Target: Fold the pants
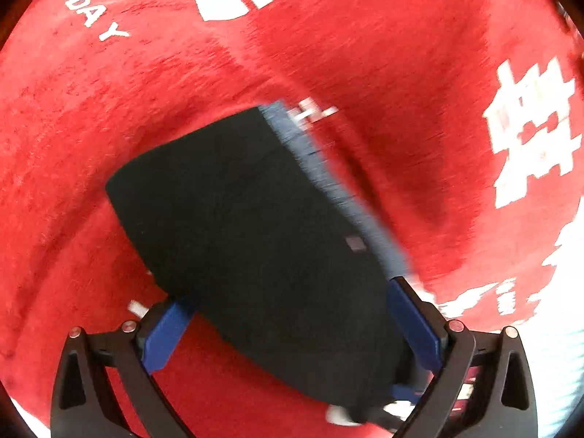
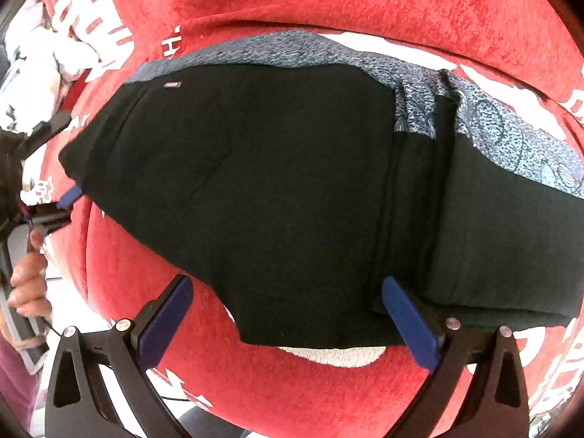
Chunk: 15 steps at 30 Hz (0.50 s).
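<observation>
Black pants (image 2: 262, 182) with a blue-grey patterned waistband (image 2: 492, 124) lie folded on a red cloth (image 2: 328, 0). My right gripper (image 2: 288, 281) hangs over their near edge, its blue pads (image 2: 164, 321) wide apart and pressing on nothing. In the left wrist view the same pants (image 1: 248, 226) run away from me, waistband (image 1: 321, 179) along the right side. My left gripper (image 1: 292, 292) is open and straddles the near end of the pants. From the right wrist view the left gripper (image 2: 65, 158) stands at the left tip of the pants.
The red cloth (image 1: 109, 109) bears large white characters (image 1: 529, 138) and covers the whole surface. A crumpled white cloth (image 2: 43, 58) lies at the far left. A person's hand (image 2: 29, 277) holds the left gripper's handle.
</observation>
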Each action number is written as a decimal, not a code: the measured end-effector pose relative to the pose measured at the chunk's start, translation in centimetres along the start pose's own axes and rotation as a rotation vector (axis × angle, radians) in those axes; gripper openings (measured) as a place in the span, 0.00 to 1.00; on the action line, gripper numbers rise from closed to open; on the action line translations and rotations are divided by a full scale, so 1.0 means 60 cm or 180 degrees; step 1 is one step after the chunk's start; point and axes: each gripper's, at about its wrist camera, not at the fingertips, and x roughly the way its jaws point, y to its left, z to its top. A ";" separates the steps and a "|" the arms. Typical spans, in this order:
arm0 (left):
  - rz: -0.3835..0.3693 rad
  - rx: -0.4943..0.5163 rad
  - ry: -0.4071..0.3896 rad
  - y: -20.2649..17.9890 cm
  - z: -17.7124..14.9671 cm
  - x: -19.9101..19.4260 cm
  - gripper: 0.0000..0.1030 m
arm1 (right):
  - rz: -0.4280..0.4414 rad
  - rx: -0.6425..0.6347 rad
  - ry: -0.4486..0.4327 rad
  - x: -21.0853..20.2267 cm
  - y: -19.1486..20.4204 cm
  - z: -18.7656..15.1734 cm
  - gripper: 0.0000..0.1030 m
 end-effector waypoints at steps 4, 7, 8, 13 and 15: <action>0.0654 0.0278 -0.0035 -0.015 0.000 0.019 0.57 | -0.0005 -0.0117 0.0150 -0.010 0.012 0.006 1.00; 0.1047 0.0765 -0.0115 -0.053 -0.009 0.019 0.41 | 0.0200 -0.0109 0.0038 -0.055 0.013 0.034 1.00; 0.1296 0.1149 -0.0217 -0.081 -0.022 0.022 0.39 | 0.0236 -0.0117 -0.0006 -0.068 0.014 0.047 1.00; 0.2274 0.2832 -0.0650 -0.163 -0.112 0.056 0.38 | 0.0570 -0.0291 -0.0123 -0.115 0.052 0.153 1.00; 0.2382 0.3012 -0.0688 -0.165 -0.119 0.061 0.38 | 0.0731 -0.0476 -0.0065 -0.117 0.093 0.200 1.00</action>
